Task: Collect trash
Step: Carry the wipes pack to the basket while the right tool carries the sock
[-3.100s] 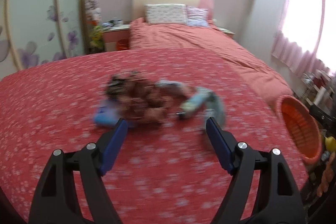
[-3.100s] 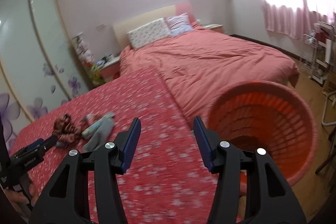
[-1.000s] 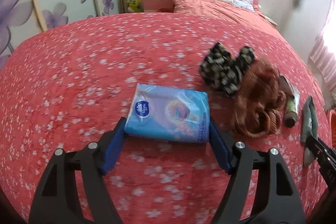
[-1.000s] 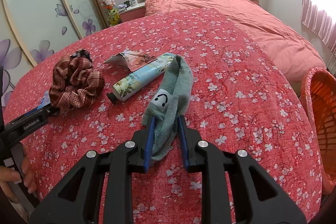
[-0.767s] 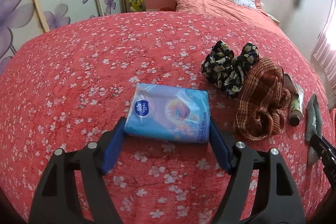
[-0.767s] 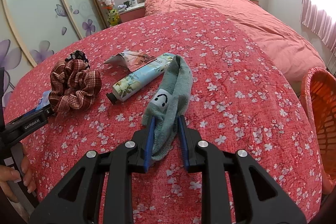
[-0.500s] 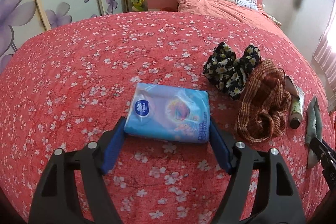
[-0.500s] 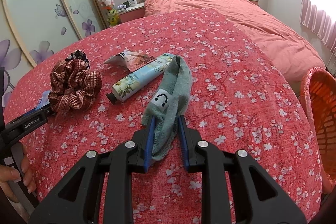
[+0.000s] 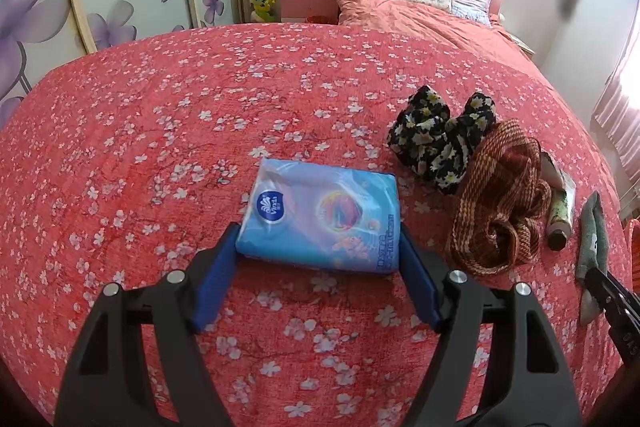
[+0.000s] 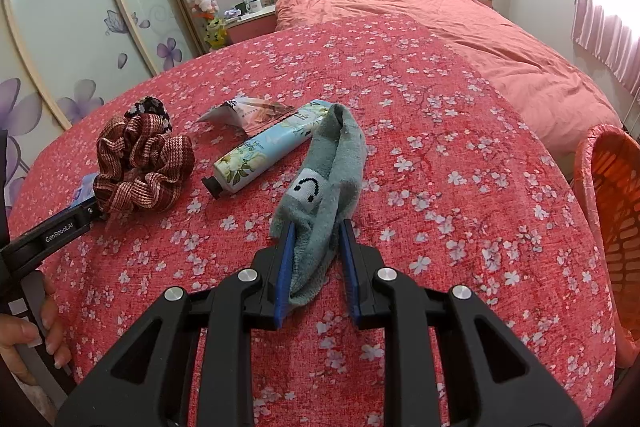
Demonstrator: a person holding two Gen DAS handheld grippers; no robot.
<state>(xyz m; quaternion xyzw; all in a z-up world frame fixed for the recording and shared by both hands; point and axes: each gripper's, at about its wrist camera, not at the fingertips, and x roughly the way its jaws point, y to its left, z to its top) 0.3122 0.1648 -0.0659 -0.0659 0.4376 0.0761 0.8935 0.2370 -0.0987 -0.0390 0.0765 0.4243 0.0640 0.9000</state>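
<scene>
The blue tissue pack is bracketed at its near end by the left gripper, whose jaws are spread wide and pressed against the pack's two short sides, so a grip appears to be made across its full width while it lies flat on the red floral tablecloth. The grey-green sock is pinched at its near end by the right gripper, the jaws being drawn narrow around the soft fabric. Between the two, the plaid scrunchie, the floral scrunchie, the hand cream tube and a torn wrapper are left untouched. The orange basket stands at the far right, probably placed there as the receptacle.
</scene>
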